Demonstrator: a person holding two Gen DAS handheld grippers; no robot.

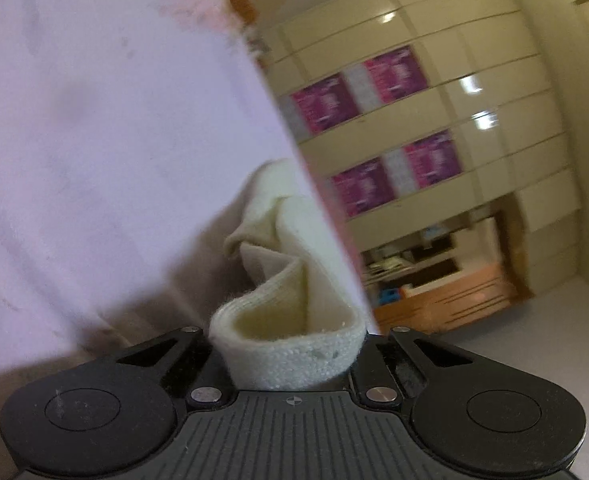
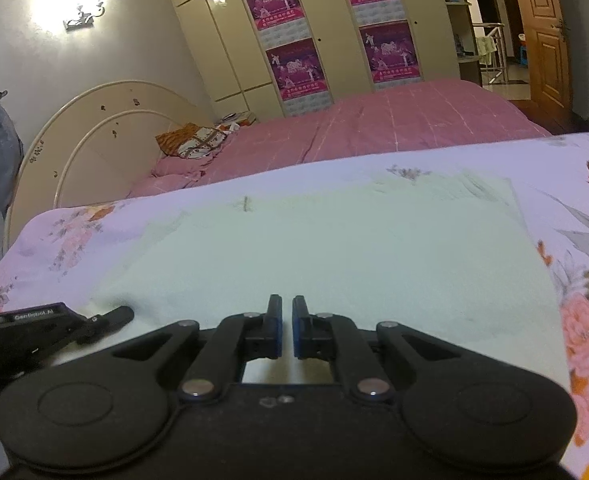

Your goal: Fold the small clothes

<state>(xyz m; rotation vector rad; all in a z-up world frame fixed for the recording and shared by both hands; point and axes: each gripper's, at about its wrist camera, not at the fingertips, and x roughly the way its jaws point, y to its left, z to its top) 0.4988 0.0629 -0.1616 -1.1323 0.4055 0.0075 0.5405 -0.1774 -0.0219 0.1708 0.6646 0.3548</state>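
Observation:
In the left wrist view my left gripper (image 1: pixel 288 344) is shut on a cream-white sock (image 1: pixel 282 280). Its ribbed cuff bulges up between the jaws and hides the fingertips, and the rest of the sock trails away over the pale floral sheet (image 1: pixel 94 120). In the right wrist view my right gripper (image 2: pixel 287 312) is empty, its blue-padded fingers (image 2: pixel 274 328) nearly together with a narrow gap, just above a pale green cloth (image 2: pixel 334 248) spread flat on the floral sheet (image 2: pixel 574 248). The left gripper's black body (image 2: pixel 34 328) lies at the cloth's near left edge.
A pink bed (image 2: pixel 374 128) with a cream headboard (image 2: pixel 94 128) stands behind the work surface. A cream wardrobe with purple posters (image 2: pixel 298 64) fills the back wall. A wooden door (image 2: pixel 546 32) is at the right. The wardrobe also shows in the left wrist view (image 1: pixel 414 120).

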